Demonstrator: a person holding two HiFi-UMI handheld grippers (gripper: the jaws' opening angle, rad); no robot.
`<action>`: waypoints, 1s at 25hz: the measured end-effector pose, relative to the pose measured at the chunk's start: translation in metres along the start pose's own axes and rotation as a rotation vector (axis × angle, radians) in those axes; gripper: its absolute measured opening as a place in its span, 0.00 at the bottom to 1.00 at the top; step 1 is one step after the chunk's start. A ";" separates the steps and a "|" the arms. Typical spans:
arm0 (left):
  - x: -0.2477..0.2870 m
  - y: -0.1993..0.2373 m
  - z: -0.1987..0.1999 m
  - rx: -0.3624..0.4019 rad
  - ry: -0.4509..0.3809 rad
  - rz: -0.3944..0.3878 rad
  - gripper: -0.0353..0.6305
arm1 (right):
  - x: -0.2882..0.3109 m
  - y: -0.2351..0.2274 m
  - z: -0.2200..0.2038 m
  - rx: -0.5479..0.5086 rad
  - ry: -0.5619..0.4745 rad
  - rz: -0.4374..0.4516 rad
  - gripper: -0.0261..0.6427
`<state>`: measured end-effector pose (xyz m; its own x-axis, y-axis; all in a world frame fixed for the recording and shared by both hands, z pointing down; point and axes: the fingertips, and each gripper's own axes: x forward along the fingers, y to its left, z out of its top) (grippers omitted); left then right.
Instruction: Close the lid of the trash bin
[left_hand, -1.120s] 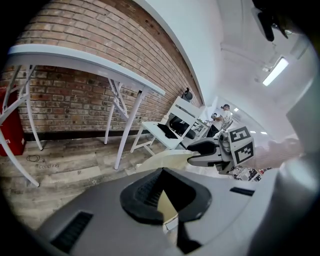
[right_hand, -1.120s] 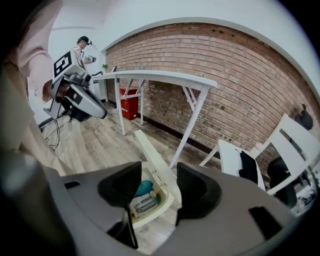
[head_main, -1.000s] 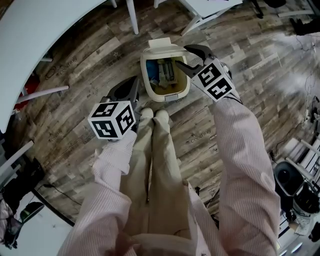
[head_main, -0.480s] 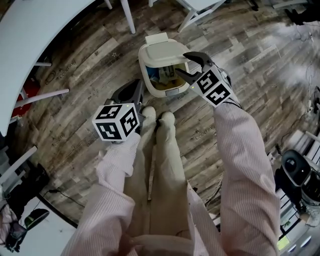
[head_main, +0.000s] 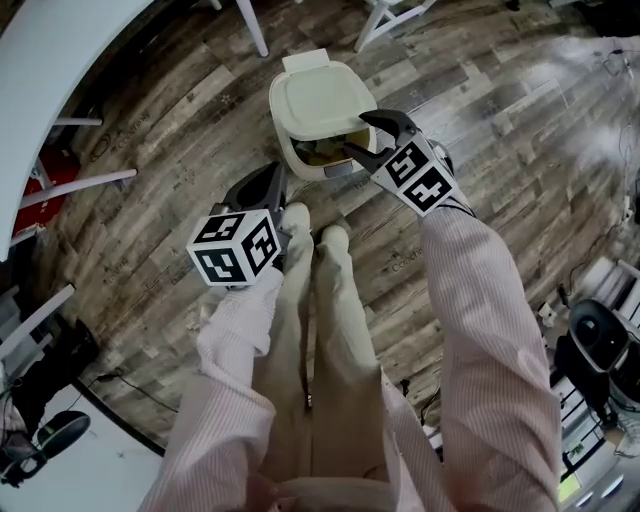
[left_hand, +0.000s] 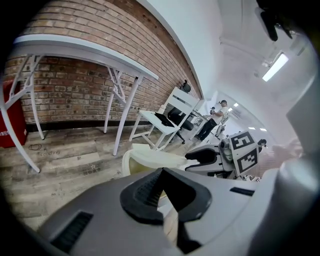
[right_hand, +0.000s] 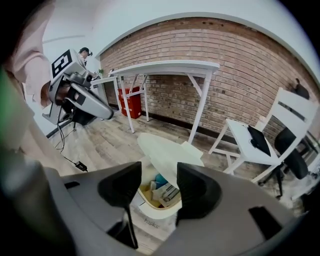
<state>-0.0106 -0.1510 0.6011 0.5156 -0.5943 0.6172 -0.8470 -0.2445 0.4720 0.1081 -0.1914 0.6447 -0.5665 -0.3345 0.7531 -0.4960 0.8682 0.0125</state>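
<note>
The lid has dropped since a second ago: then it stood upright at the far side of the trash bin with the whole opening bare, and now it lies tilted over most of the opening, with only a gap left at the near right edge. The bin stands on the wooden floor, just beyond the person's shoes. The right gripper has moved in along with the lid and hangs at the bin's near right corner, its jaws apart with nothing gripped between them; one jaw is just beside the lid's raised edge, though whether it touches cannot be told. The right gripper view looks between those spread jaws at the slanted lid and, under it, at papers and a blue object inside the bin. The left gripper sits near the bin's left side, apart from it, with its jaws closed together and empty
</note>
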 end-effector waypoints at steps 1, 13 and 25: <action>0.000 -0.001 -0.004 -0.009 -0.001 0.006 0.04 | 0.001 0.002 -0.003 0.011 -0.005 0.004 0.38; 0.003 -0.008 -0.052 -0.026 -0.005 0.060 0.04 | 0.017 0.024 -0.043 0.093 -0.014 0.053 0.38; 0.010 0.003 -0.085 -0.062 0.004 0.076 0.04 | 0.038 0.021 -0.070 0.286 -0.063 0.046 0.28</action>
<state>0.0034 -0.0926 0.6623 0.4511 -0.6064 0.6548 -0.8739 -0.1513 0.4619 0.1216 -0.1602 0.7196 -0.6281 -0.3273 0.7059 -0.6290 0.7477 -0.2130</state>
